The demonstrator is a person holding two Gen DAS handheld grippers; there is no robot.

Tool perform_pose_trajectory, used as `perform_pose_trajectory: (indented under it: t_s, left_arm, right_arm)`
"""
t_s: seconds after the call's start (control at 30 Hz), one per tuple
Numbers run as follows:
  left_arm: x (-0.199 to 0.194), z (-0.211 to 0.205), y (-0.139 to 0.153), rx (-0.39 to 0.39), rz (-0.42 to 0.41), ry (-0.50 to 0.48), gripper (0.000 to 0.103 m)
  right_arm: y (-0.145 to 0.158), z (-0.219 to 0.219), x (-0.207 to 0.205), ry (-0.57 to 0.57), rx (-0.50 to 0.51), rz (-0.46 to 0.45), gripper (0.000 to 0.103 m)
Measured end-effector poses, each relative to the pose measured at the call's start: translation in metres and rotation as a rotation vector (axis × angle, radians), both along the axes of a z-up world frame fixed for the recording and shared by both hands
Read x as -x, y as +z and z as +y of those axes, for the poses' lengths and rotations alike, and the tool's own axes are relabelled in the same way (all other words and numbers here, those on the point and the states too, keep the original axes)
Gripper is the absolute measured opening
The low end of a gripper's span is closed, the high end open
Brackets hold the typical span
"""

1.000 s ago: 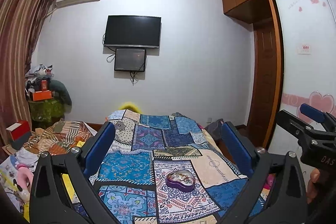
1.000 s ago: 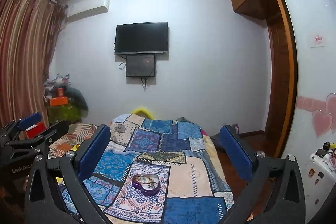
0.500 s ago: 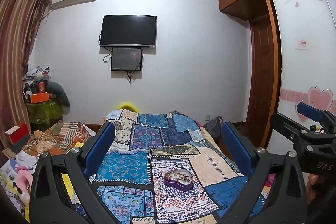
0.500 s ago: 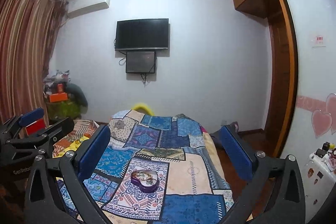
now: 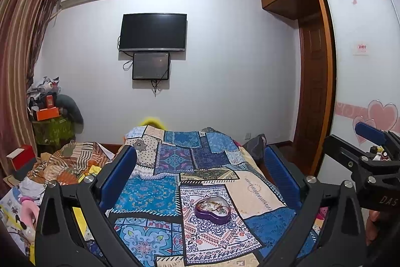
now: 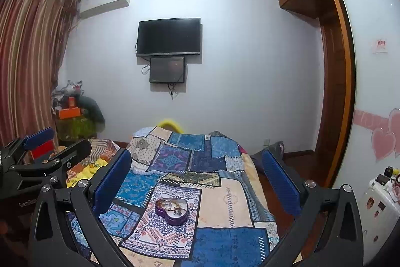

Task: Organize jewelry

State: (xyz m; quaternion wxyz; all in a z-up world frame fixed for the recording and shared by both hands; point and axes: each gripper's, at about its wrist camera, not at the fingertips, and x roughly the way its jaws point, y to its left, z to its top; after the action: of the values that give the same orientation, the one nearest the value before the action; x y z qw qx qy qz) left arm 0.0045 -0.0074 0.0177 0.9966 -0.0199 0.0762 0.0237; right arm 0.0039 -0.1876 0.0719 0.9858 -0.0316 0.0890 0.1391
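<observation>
While both cameras look down the length of a bed (image 5: 255, 192) covered by a blue patchwork quilt (image 5: 150, 194), a white wall behind it carries a black television (image 5: 153, 32) with a smaller dark screen (image 5: 151, 66) just below. Striped curtains (image 5: 17, 61) hang on the left, a wooden wardrobe (image 5: 312, 81) stands on the right, and crumpled clothes (image 5: 65, 167) lie left of the bed. Near the quilt's middle sits an open purple heart-shaped tin (image 5: 212, 210) with gold jewelry (image 5: 212, 205) tangled inside. Nothing lies between it and either tool. Each hand-held gripper, left (image 5: 201, 175) and right (image 6: 197, 175), hangs above the bed with its blue fingers spread wide apart, holding and touching nothing.
</observation>
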Motion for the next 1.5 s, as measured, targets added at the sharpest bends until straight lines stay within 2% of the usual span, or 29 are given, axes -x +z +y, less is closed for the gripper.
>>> perform_pose_trajectory:
  t_s: [1.5]
  left_arm:
    - [-0.0013,0.0027,0.0004,0.029,0.013,-0.015,0.102]
  right_arm:
    - [0.0033,-0.0027,-0.0029,-0.007,-0.026,0.015,0.103]
